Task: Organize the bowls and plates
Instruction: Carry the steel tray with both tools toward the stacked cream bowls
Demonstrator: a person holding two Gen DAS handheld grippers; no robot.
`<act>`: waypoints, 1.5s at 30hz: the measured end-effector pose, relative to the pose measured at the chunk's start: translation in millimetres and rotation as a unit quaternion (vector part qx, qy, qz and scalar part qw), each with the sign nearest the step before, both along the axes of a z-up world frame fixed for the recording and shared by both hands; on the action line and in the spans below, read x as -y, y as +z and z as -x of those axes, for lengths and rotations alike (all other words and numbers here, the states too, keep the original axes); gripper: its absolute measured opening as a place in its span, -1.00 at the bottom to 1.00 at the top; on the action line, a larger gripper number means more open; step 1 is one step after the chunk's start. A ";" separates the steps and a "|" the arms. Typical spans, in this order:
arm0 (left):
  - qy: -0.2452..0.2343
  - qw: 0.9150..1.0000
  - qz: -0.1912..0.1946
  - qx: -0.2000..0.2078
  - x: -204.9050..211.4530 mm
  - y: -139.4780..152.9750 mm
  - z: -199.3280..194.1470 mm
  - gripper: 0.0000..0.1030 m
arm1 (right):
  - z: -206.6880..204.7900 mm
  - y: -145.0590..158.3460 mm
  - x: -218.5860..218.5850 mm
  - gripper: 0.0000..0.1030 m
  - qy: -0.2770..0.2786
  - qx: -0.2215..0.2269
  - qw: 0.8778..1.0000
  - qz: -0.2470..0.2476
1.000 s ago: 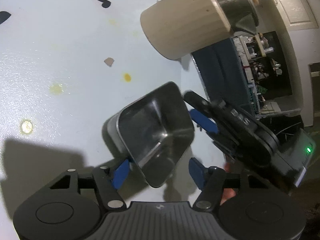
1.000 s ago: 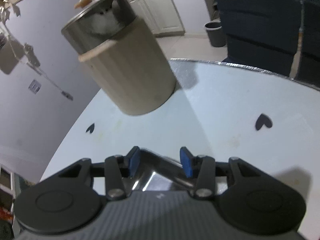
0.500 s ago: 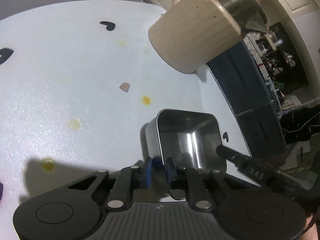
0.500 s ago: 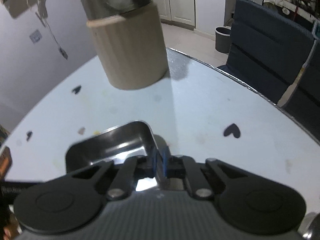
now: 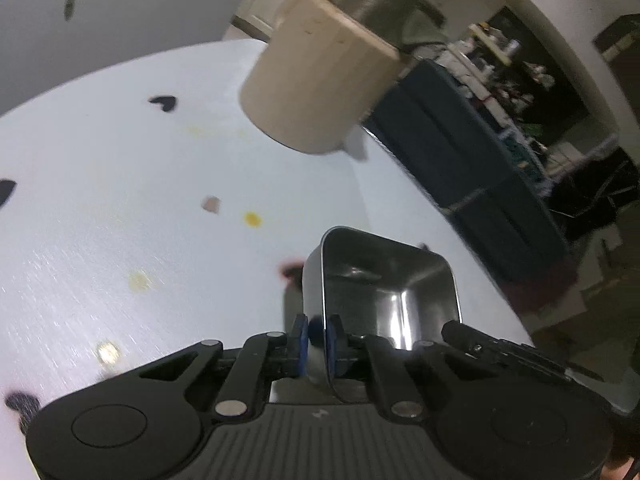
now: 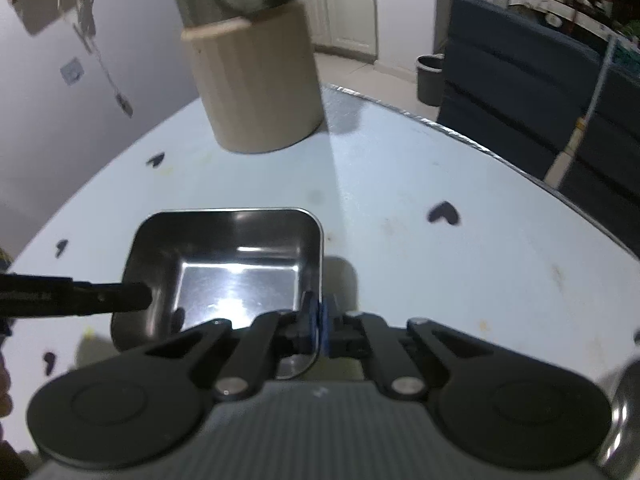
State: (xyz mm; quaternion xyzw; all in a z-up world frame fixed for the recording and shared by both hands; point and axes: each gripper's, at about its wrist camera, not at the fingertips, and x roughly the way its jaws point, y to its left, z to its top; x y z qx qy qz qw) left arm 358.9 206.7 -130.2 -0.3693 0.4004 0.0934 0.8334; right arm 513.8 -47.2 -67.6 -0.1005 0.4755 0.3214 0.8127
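Observation:
A square stainless steel bowl (image 5: 384,292) is held above the white table (image 5: 120,200), its open side up. My left gripper (image 5: 316,340) is shut on its left wall. My right gripper (image 6: 319,326) is shut on the bowl's (image 6: 228,272) right wall. A left finger (image 6: 100,300) reaches in from the left in the right wrist view; the right gripper's finger shows at the bowl's right rim in the left wrist view.
A tall beige ribbed canister (image 5: 320,92) with a steel insert stands at the back of the table, also in the right wrist view (image 6: 256,80). Black heart stickers (image 6: 442,214) and yellow spots (image 5: 252,219) mark the table. Dark blue chairs (image 6: 540,92) stand beyond the edge.
Both grippers closed on opposite walls of the bowl, which went from tilted on its side to upright and lifted. The view has drawn back from the canister.

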 end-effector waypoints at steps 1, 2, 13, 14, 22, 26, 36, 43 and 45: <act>-0.009 1.000 0.001 0.004 5.2 3.4 0.0 -0.82 | 6.9 6.0 7.5 -0.94 -0.006 0.008 1.000 -0.004; -0.019 1.000 -0.004 0.008 10.1 7.8 2.0 -0.84 | 13.3 12.3 13.7 -0.94 -0.011 0.015 1.000 -0.007; -0.098 0.993 -0.020 0.064 64.2 54.2 41.6 -0.85 | 91.2 79.7 98.2 -0.93 -0.088 0.052 0.993 -0.057; -0.104 0.992 -0.020 0.068 68.9 57.4 46.5 -0.85 | 96.7 82.2 104.5 -0.93 -0.093 0.053 0.992 -0.060; -0.161 0.982 -0.023 0.093 120.0 72.2 77.4 -0.85 | 165.3 106.4 176.1 -0.91 -0.141 0.069 0.984 -0.080; -0.196 0.975 -0.037 0.097 153.8 73.7 87.3 -0.85 | 200.9 107.4 206.7 -0.89 -0.166 0.084 0.979 -0.086; -0.271 0.957 -0.052 0.092 221.7 68.8 95.1 -0.85 | 260.9 100.7 282.6 -0.85 -0.229 0.089 0.965 -0.090; -0.318 0.939 -0.087 0.095 273.0 66.8 110.9 -0.85 | 289.8 90.0 319.9 -0.87 -0.266 0.089 0.956 -0.083; -0.335 0.932 -0.102 0.094 287.8 64.4 112.9 -0.85 | 298.5 87.8 332.7 -0.87 -0.276 0.090 0.954 -0.078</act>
